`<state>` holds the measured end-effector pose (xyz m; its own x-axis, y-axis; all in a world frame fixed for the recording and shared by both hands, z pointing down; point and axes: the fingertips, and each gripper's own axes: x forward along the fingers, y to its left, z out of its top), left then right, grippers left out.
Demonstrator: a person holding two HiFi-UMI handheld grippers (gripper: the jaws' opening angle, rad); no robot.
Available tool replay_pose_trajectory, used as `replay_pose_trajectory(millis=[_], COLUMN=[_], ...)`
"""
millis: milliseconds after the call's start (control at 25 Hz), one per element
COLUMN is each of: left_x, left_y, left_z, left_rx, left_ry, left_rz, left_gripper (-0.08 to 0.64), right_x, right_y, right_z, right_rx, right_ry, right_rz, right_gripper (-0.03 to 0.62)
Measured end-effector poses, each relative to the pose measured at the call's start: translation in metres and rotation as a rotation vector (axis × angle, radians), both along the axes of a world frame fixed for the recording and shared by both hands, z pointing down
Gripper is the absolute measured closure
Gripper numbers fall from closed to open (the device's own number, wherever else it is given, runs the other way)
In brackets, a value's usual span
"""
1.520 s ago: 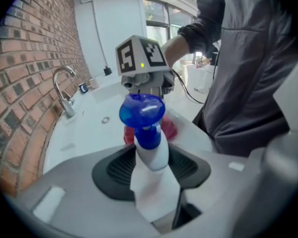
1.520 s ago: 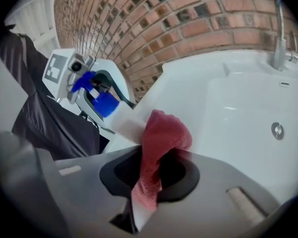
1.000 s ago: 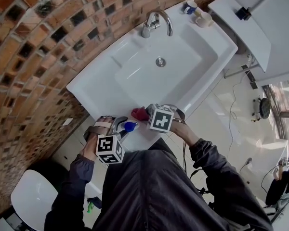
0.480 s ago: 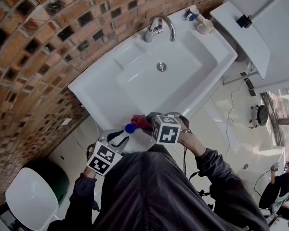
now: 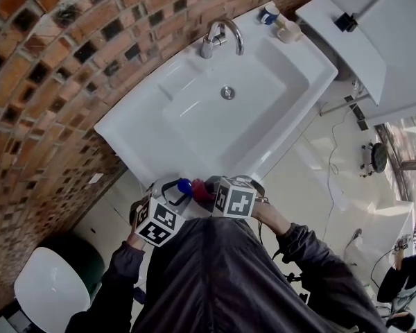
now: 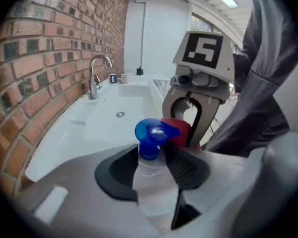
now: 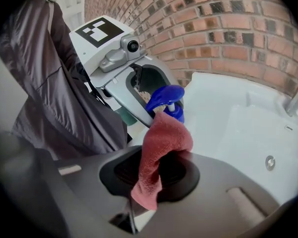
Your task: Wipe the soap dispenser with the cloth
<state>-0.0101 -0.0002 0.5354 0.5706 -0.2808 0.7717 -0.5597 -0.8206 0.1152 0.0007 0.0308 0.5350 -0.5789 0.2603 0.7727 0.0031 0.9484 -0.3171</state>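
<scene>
Since the earlier frames, both grippers had drawn closer together at the near edge of the sink (image 5: 194,127), and the left one had rolled, so that its marker cube faced the camera more squarely. From the head view, the left gripper (image 5: 175,189) held the soap dispenser (image 5: 184,184) just off the sink's front rim, its blue pump top right beside the red cloth (image 5: 200,188) carried by the right gripper (image 5: 209,190). A faucet (image 5: 218,37) stood at the far side of the basin against the brick wall (image 5: 41,82).

The left gripper view showed the left gripper (image 6: 153,168) with its fingers (image 6: 118,170) set on either side of the dispenser's clear body; they had just been opening a little, yet the soap dispenser (image 6: 150,134) sat upright between them and was gripped. Behind its blue top was the cloth (image 6: 180,129), held in the right gripper (image 6: 191,120).

The right gripper view showed the right gripper (image 7: 156,171) with its fingers (image 7: 123,170) pinched narrowly on the cloth (image 7: 161,145), which bunched upward and hung down in front. The cloth's top lay just beside the pump (image 7: 165,100) of the dispenser in the left gripper (image 7: 148,90).
</scene>
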Motion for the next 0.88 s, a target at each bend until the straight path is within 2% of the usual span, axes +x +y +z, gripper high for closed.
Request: replay_pose_trajectory(millis=[160,280,320,400,480,520,600,760,880], left_x=[-0.006,-0.008,-0.008,-0.007,-0.008,-0.008,-0.007,-0.005,-0.006], left_y=[-0.001,-0.001,-0.001,0.000,0.000,0.000,0.001,0.001,0.001], left_z=[-0.001,-0.001,-0.001,0.000,0.000,0.000,0.000,0.000,0.000], left_rx=[0.004,0.003,0.001,-0.004,-0.009,-0.011,-0.015,-0.021,-0.024], left_ry=[-0.024,-0.029,-0.029,-0.027,-0.025,-0.024,-0.023,-0.030,-0.029], left_rz=[0.027,0.040,0.045,0.050,0.044,0.040,0.038,0.056,0.059], left_gripper=[0.379,0.380,0.380,0.384,0.387,0.388,0.388,0.394,0.403], right_x=[0.006,0.020,0.025,0.026,0.020,0.016,0.009,0.002,-0.002], right_y=[0.000,-0.014,-0.023,-0.046,-0.065,-0.069,-0.067,-0.061,-0.064], right_z=[0.002,-0.005,-0.008,-0.022,-0.036,-0.039,-0.033,0.006,0.028], right_rx=[-0.022,-0.098,-0.135,-0.242,-0.399,-0.478,-0.579,-0.595,-0.612], right_ry=[-0.006,-0.034,-0.064,-0.188,-0.336,-0.385,-0.402,-0.268,-0.204], right_rz=[0.042,0.167,0.239,0.404,0.538,0.569,0.564,0.503,0.474], right_gripper=[0.529,0.529,0.529,0.529,0.529,0.529,0.529,0.529,0.529])
